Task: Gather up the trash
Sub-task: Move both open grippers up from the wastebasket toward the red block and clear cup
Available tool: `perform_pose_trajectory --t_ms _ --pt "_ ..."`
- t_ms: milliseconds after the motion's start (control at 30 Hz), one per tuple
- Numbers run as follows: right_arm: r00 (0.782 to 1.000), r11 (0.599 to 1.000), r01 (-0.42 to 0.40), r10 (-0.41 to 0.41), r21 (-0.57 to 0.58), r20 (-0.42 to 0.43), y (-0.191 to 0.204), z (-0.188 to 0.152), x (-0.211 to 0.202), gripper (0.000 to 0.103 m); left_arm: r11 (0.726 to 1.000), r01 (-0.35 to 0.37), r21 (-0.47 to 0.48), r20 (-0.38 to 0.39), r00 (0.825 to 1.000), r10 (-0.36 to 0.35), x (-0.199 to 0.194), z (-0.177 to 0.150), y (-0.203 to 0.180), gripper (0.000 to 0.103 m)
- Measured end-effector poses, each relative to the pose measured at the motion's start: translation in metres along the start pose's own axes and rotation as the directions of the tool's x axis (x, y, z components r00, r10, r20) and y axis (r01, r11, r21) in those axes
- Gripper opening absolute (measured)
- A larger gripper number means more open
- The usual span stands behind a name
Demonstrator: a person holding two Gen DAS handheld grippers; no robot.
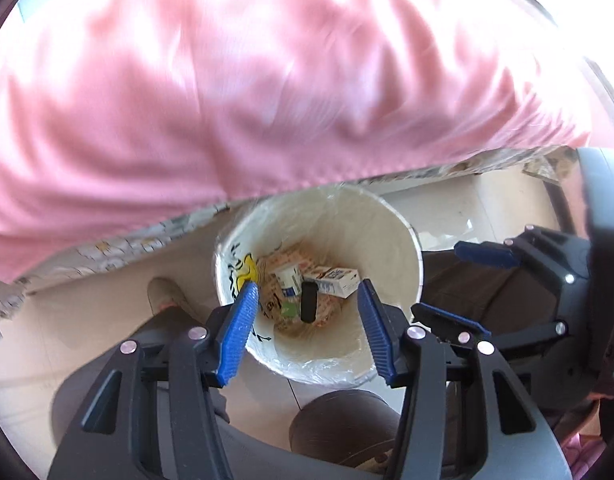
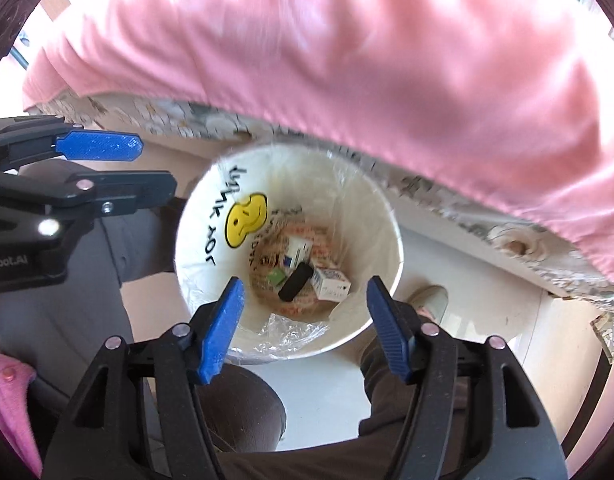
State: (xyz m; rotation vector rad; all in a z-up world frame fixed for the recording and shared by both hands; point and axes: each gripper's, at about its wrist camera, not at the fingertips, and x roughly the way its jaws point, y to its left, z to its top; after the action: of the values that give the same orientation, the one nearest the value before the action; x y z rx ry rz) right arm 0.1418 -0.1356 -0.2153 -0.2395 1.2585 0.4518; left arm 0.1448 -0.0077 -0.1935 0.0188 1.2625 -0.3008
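Left gripper [image 1: 307,314] points steeply down over white round trash bin with clear plastic liner [image 1: 391,236], blue ribbed jaws apart, nothing between them. Right gripper [image 2: 303,312] same downward pose over bin, jaws spread wider, empty. Trash lies on bin bottom: black cylinder [image 2: 294,282], small white printed carton [image 2: 331,285], second white-blue box [image 2: 298,251], green scrap [image 2: 276,278]. Pink fabric sheet [image 2: 347,60] overhangs bin's far rim; pale floor around bin. Liner shows yellow smiley face [image 2: 246,220] and black "THANK YOU"; left gripper body reads "Robot.AI"
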Motion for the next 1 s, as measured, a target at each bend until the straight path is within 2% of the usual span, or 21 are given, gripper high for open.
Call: perform_pose_trajectory --t_ms 267,333,467,767,1000 --pt "0.993 1.000 0.003 -0.004 0.009 0.119 -0.005 -0.004 -0.057 0.068 0.996 0.005 0.087 0.078 0.997 -0.012 -0.057 0.009 -0.020 0.055" --pt "0.989 1.000 0.002 -0.004 0.012 0.146 -0.009 -0.004 -0.078 0.068 0.993 0.004 0.114 0.099 0.995 -0.016 -0.073 0.014 -0.024 0.060" --pt "0.980 1.000 0.010 -0.014 0.018 0.197 -0.019 0.002 -0.111 0.070 0.988 -0.010 0.152 0.142 0.990 -0.012 -0.104 0.031 -0.026 0.062" --pt "0.939 0.991 0.125 -0.105 -0.041 0.327 -0.033 0.036 -0.185 0.076 0.973 -0.093 0.212 0.224 0.973 0.044 -0.150 0.074 -0.015 0.068" --pt "0.908 0.986 0.157 -0.120 -0.061 0.402 -0.052 0.077 -0.226 0.079 0.953 -0.137 0.272 0.260 0.963 0.064 -0.164 0.110 -0.012 0.073"
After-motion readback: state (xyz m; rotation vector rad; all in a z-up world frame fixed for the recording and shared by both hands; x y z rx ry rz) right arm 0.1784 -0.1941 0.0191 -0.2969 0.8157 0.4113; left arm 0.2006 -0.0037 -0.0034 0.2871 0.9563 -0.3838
